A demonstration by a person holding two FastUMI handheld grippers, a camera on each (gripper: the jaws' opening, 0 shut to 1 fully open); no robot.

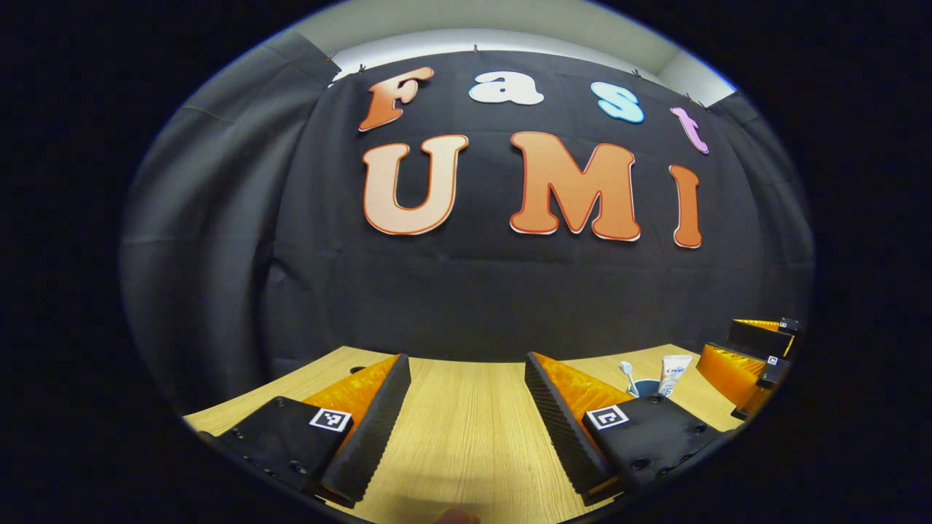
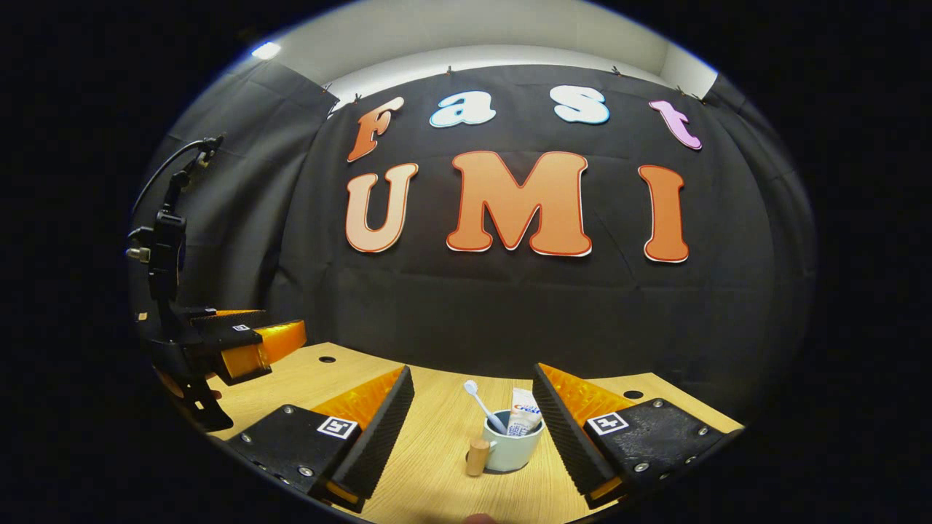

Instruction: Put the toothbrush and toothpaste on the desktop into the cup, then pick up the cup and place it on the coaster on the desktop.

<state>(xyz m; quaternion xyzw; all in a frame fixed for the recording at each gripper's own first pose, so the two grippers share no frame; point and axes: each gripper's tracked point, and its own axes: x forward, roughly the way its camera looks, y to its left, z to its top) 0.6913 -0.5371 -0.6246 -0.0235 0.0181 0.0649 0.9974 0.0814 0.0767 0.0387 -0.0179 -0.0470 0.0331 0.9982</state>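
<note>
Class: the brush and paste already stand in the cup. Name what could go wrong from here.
1. The pale green ceramic cup has a wooden handle jutting sideways; the open right tongs could knock it.
2. The white toothbrush and toothpaste tube stand loose and may tip out when lifted.

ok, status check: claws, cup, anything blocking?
Both claws open, empty: left claw, right claw. Toothbrush and toothpaste stand in the cup, on the desktop ahead of right claw. Nothing blocking it.
</note>
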